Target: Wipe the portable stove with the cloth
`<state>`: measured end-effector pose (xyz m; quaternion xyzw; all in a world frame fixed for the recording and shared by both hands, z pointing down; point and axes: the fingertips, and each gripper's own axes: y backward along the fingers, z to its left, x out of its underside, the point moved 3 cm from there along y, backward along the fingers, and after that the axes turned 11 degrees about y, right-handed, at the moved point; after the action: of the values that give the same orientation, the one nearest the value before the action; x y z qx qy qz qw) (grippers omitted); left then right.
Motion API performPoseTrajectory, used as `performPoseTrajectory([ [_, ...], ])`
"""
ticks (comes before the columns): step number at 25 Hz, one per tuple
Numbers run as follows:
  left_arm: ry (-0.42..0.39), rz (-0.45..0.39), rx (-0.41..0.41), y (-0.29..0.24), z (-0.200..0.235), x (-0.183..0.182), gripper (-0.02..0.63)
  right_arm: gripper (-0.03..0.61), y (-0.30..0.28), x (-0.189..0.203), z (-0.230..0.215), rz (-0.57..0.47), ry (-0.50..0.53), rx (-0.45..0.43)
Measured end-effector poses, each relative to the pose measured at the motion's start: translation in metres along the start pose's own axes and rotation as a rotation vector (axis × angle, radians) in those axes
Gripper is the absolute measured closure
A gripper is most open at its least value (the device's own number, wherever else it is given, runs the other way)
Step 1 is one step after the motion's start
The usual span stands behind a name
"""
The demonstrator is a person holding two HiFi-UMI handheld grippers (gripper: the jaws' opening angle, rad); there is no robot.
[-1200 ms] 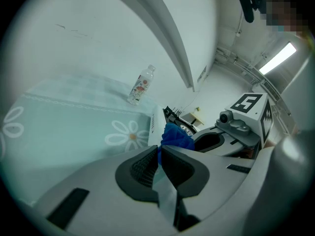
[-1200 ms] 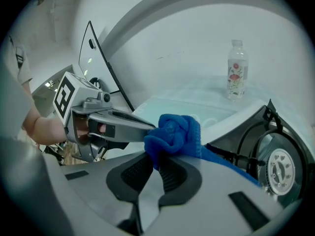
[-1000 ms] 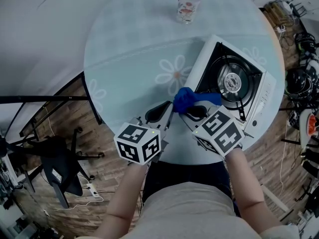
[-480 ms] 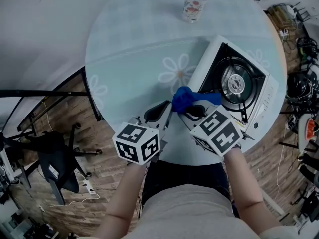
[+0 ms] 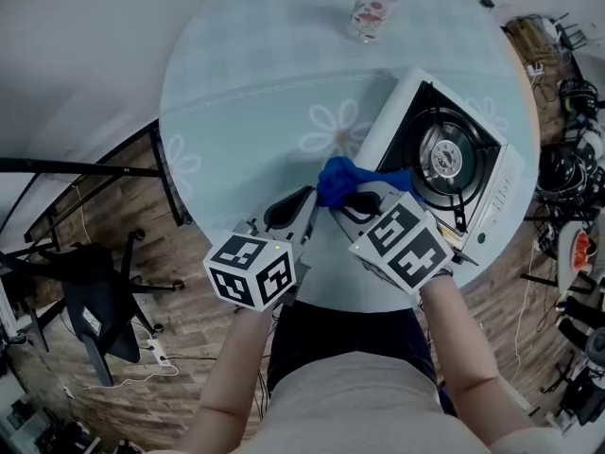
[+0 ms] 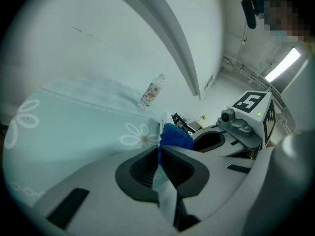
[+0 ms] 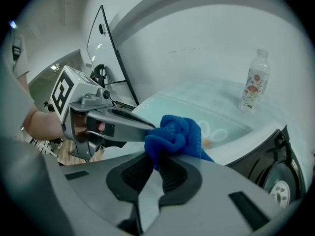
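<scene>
The left gripper and right gripper are each clamped on the bunched blue cloth, beside the portable stove's near-left edge on the round table.

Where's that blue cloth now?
Head view: the blue cloth is pinched by the left gripper and right gripper together, at the near-left edge of the portable stove.

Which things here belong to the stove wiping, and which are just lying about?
Job: blue cloth; portable stove; left gripper and right gripper, both shut on the cloth.
Lying about: bottle; chair; cables.
</scene>
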<state>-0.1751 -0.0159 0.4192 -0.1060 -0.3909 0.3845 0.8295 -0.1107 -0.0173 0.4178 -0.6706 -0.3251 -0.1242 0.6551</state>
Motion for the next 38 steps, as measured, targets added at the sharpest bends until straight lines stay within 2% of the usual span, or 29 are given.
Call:
performPoseTrajectory([
  [4,0.003,-0.021,-0.003,0.005,0.0,-0.001,0.575,0.529,0.0,-0.005,0.0,0.009,0.041,0.007],
  [12,0.013,-0.034,-0.004,0.014,0.001,0.004,0.575,0.529,-0.002,-0.011,0.003,0.096,0.219,0.041],
  [15,0.015,-0.035,-0.001,0.014,-0.001,0.005,0.575,0.529,0.0,-0.012,0.004,0.151,0.342,0.029],
  [19,0.023,-0.045,-0.006,0.014,-0.003,0.004,0.575,0.529,0.005,-0.015,-0.001,0.235,0.546,-0.029],
  [23,0.039,-0.062,-0.019,0.013,-0.003,0.006,0.575,0.529,0.008,-0.021,-0.008,0.276,0.659,-0.068],
  [32,0.061,-0.111,-0.048,0.005,-0.009,0.001,0.575,0.529,0.009,-0.026,-0.021,0.302,0.795,-0.182],
  [38,0.097,-0.154,-0.093,0.004,-0.009,0.0,0.575,0.529,0.007,-0.034,-0.043,0.287,0.805,-0.214],
])
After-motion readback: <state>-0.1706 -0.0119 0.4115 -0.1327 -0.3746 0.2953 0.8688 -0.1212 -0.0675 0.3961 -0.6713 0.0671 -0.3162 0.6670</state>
